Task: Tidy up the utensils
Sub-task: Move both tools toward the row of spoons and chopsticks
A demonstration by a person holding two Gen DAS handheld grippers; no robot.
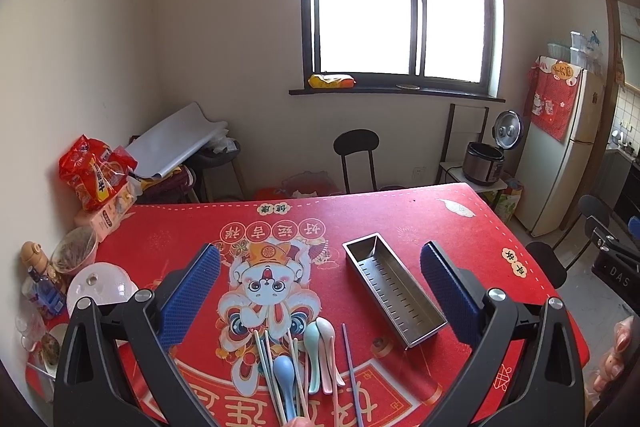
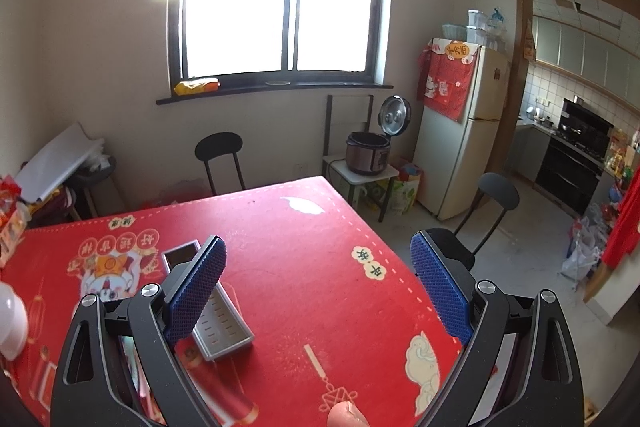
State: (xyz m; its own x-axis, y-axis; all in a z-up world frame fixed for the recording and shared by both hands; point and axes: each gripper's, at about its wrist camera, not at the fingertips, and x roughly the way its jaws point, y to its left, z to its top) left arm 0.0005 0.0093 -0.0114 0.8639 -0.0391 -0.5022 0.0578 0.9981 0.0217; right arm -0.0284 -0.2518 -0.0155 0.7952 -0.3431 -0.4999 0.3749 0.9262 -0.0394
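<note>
The left tool (image 1: pixel 320 267) hangs over the near part of the surface (image 1: pixel 440 211) with its jaws spread wide and nothing between them. The right tool (image 2: pixel 318 263) is likewise wide open and empty, above the right half of the surface.

Location of parts:
- Utensils lie in a loose pile at the near edge, below the left tool: a blue spoon (image 1: pixel 285 373), a teal spoon (image 1: pixel 312 347), a pale pink spoon (image 1: pixel 327 337), several pale chopsticks (image 1: pixel 266 367) and one purple chopstick (image 1: pixel 350 367) lying slightly apart on the right.
- The tray (image 1: pixel 394 289), a long metal trough with a slotted floor, stands just right of the pile and runs away toward the far side. It holds nothing.

Handling, as judged:
- The spoons look like light, rigid plastic with a smooth finish. They will likely slip if pinched across the rounded bowl. Take each one across the handle, near mid-length.
- The chopsticks are thin, stiff and light, and they overlap the spoons. Grip one near its middle so it stays level; a hold near the tip would let it swing.
- The purple chopstick is the easiest first pick, since nothing lies on it.
- The tray looks light enough to slide if bumped. Lower items along its length.
</note>
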